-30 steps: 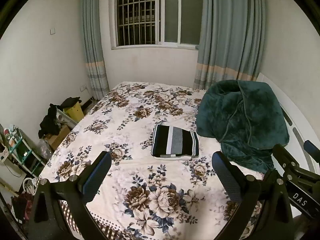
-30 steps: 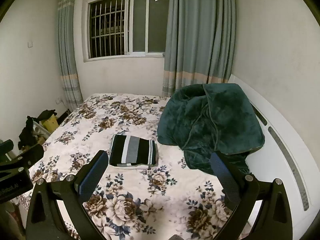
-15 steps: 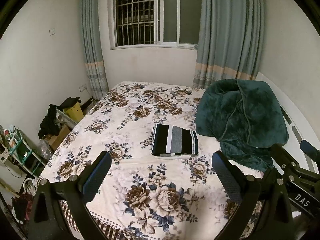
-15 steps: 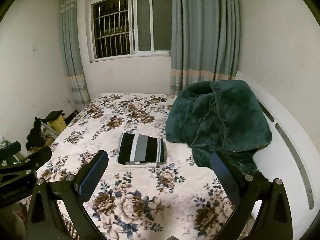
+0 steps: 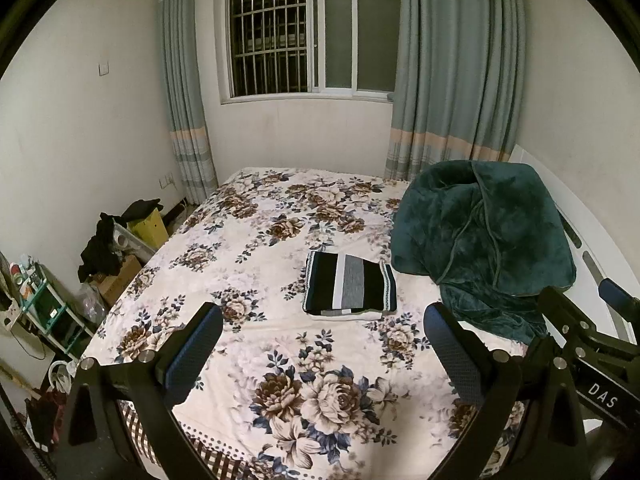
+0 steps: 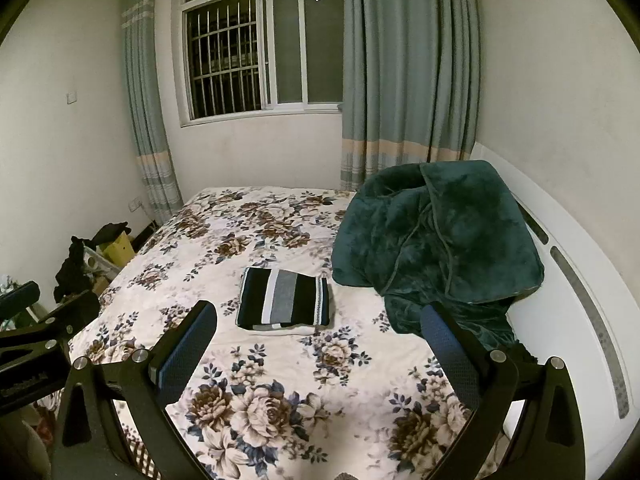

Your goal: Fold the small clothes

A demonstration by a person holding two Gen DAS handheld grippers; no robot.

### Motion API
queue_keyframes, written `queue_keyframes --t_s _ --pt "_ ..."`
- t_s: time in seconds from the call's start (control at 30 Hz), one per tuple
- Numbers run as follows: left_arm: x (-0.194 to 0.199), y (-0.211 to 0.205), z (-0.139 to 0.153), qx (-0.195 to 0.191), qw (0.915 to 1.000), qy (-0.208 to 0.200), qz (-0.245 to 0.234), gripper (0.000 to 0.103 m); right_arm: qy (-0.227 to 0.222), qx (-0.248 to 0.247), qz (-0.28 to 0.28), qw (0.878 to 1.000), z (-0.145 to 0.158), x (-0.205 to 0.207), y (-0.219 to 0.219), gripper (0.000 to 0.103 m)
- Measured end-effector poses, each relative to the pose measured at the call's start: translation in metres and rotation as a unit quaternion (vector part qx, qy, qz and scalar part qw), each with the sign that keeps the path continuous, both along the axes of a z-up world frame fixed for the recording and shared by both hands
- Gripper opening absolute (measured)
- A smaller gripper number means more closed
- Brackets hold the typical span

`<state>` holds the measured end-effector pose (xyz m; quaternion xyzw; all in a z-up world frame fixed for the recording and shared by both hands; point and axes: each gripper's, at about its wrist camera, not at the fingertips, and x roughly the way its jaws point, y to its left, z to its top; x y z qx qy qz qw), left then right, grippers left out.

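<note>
A folded garment with black, grey and white stripes (image 5: 350,289) lies flat as a neat rectangle in the middle of the floral bed (image 5: 256,240); it also shows in the right wrist view (image 6: 285,299). My left gripper (image 5: 322,330) is open and empty, held above the near part of the bed, well short of the garment. My right gripper (image 6: 320,330) is open and empty too, beside the left one and equally far back. The right gripper's body shows at the right edge of the left wrist view (image 5: 580,344).
A dark green plush blanket (image 5: 484,236) is heaped at the right of the bed against the white headboard (image 6: 580,280). Boxes, dark clothes and a small shelf (image 5: 44,312) crowd the floor at the left. A barred window (image 5: 312,32) with curtains is behind.
The right wrist view has swung a little rightward, so the garment sits further right in it. The left view is nearly unchanged. Both grippers stay open.
</note>
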<state>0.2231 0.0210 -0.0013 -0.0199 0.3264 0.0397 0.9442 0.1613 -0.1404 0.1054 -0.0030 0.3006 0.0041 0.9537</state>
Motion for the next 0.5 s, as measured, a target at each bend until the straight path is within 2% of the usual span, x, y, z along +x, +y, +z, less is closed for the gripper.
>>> queue_keyframes --t_s 0.5 --pt "0.0000 -0.0011 -0.0005 0.000 1.0000 0.000 0.000 0.103 0.000 0.001 -0.002 1.000 -0.0014 -0.0026 -0.0012 0.103"
